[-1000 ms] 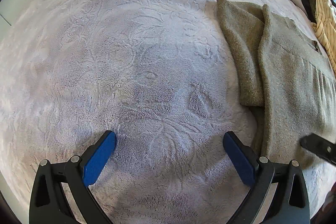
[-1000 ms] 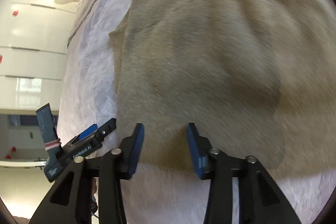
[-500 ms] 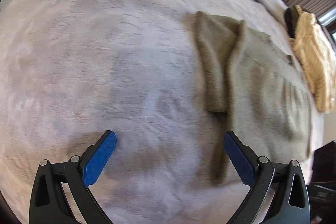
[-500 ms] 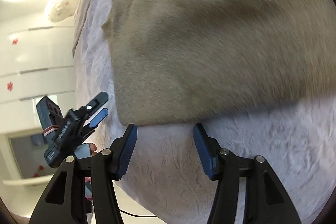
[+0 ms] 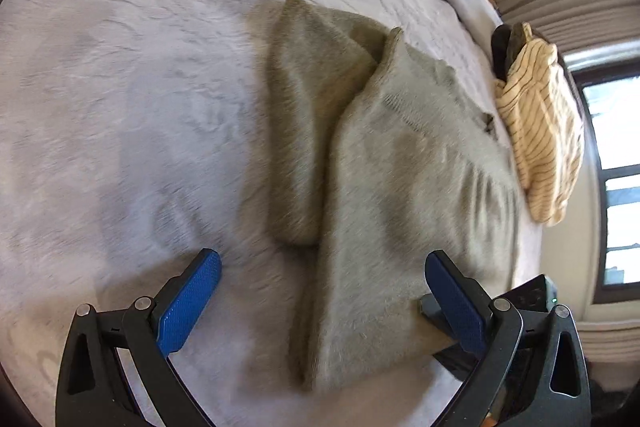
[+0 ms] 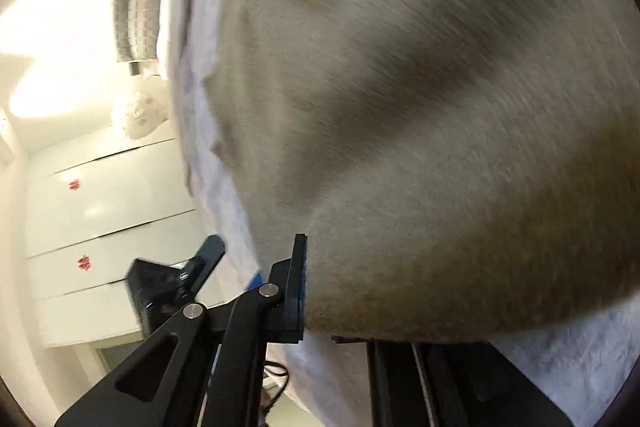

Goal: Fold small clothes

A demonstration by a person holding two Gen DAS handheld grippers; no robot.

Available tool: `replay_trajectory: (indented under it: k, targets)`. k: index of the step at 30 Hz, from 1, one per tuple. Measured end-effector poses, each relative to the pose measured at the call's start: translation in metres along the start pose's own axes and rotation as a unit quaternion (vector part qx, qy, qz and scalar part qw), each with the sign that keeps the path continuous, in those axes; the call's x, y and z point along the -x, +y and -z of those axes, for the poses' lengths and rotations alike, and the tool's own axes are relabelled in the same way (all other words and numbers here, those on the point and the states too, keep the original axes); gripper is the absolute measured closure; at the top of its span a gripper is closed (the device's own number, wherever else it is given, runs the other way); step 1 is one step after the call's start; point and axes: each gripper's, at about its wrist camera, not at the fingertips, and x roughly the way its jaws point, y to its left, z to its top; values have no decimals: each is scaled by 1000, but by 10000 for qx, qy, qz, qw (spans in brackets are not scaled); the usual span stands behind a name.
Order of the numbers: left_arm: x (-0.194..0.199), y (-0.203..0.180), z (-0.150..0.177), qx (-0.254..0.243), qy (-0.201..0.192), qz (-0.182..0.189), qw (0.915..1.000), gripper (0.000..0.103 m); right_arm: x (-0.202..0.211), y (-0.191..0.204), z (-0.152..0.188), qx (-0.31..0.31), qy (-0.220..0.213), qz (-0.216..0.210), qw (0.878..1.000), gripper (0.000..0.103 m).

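right wrist view is showing our right gripper pinching the near hem corner of the olive knit sweater; its jaws have come together on the fabric, with one black finger visible and the other hidden under the cloth. from the left wrist we are seeing the sweater lying flat on the pale plush bedspread, one sleeve already folded alongside the body. our left gripper is hovering over the hem with its jaws wide apart and nothing between the blue pads, the hem's left corner just ahead of it. a striped cream garment is waiting at the far edge of the bed, well apart.

we are judging that we are partway into the bottom-to-top fold: one corner taken, the other not yet. next we are needing to bring the left gripper down onto its corner, close on it, then lift both corners together and carry the hem toward the collar, keeping it level so the sleeve is not dragging out.
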Motion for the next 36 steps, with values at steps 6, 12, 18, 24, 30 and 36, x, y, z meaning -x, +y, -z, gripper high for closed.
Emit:
replay_trajectory:
  k: [6, 12, 18, 24, 30, 36]
  targets:
    - [-24, -11, -23, 52, 379, 675, 9970, 1, 21, 47, -2, 936, 42, -511, 9943, 94]
    - [-42, -38, -45, 32, 486, 1385, 9892, 1, 18, 58, 0, 1355, 375, -356, 9894, 94]
    - [-62, -57, -42, -345, 519, 639, 9960, 35, -2, 24, 13, 1163, 933, 339, 9882, 90]
    - [-71, -61, -39, -434, 456, 255, 9977, 36, 13, 25, 26, 1629, 1324, 1072, 9718, 48]
    - [-78, -73, -37, -645, 431, -68, 9970, 36, 64, 69, 3, 2527, 439, 1229, 9587, 66]
    - [-71, -81, -31, -866, 98, -250, 9959, 71, 46, 76, -47, 2819, -95, 2126, 9355, 95]
